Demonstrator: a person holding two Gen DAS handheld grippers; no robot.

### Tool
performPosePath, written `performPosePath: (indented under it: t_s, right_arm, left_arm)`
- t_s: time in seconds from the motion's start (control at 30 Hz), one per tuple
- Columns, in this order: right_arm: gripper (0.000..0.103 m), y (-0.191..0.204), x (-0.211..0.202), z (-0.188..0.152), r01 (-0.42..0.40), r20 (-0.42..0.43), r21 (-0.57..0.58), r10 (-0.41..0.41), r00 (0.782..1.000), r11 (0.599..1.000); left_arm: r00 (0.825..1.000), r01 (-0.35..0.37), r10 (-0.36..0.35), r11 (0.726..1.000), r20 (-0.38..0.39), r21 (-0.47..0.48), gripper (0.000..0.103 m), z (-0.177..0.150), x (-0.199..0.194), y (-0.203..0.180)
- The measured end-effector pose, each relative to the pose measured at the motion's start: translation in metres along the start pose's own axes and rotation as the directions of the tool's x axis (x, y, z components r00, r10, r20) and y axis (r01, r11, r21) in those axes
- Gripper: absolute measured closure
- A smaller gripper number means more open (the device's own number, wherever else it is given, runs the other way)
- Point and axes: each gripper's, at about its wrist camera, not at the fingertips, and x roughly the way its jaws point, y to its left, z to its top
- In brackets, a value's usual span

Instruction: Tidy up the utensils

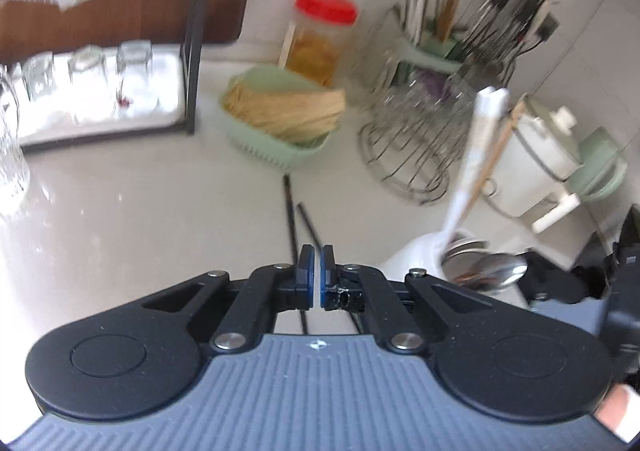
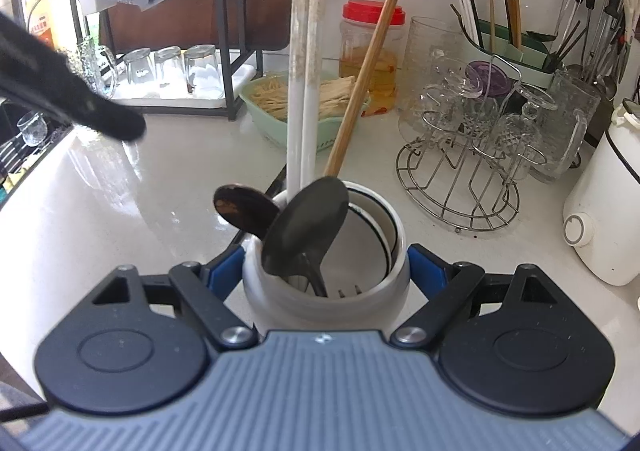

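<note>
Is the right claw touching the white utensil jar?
Touching. The right wrist view shows the right claw pressing its blue pads against both sides of the white utensil jar.

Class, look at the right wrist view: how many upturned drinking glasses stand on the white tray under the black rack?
3. On the white tray, the left glass, the middle glass and the right glass stand in a row. The rack's post may hide more.

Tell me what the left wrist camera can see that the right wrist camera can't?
Only the left wrist view shows the left gripper, shut with nothing in it, above black chopsticks lying on the counter. Only the right wrist view shows the right gripper clamped on the white utensil jar, plus a fork inside. Both show the red-lidded jar and green basket.
</note>
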Motion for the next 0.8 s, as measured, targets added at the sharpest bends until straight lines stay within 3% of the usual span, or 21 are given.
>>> performPosePath:
  t_s: [0.1,0.17,0.23,0.4,0.7,0.8]
  right_arm:
    - [0.014,-0.004,-0.002,-0.002,0.002,-0.006,0.000,-0.002,1.000,1.000]
    - [0.014,-0.007,-0.004,-0.003,0.001,-0.011,-0.001,-0.001,1.000,1.000]
    - [0.014,-0.012,-0.006,-0.004,-0.001,-0.016,-0.006,0.001,1.000,1.000]
    - [0.013,-0.027,-0.008,-0.007,-0.008,-0.028,-0.014,0.008,1.000,1.000]
    - [0.014,-0.053,-0.011,-0.008,-0.029,-0.046,-0.021,0.028,0.999,0.999]
    - [0.014,-0.056,-0.012,-0.009,-0.044,-0.046,-0.036,0.042,0.998,0.998]
  left_arm:
    - [0.999,0.010,-0.011,0.999,-0.040,-0.045,0.096,-0.003,0.022,0.006]
    - [0.998,0.015,-0.018,0.998,-0.054,-0.060,0.082,-0.005,0.034,0.005]
    - [0.998,0.009,-0.013,0.998,-0.057,-0.060,0.077,-0.005,0.046,0.001]
    - [0.998,0.000,-0.005,0.997,-0.060,-0.079,0.074,0.000,0.074,-0.012]
    - [0.992,-0.095,0.085,0.990,-0.089,-0.107,0.072,0.015,0.126,-0.029]
    - [0.985,-0.155,0.146,0.983,-0.094,-0.100,0.064,0.019,0.138,-0.031]
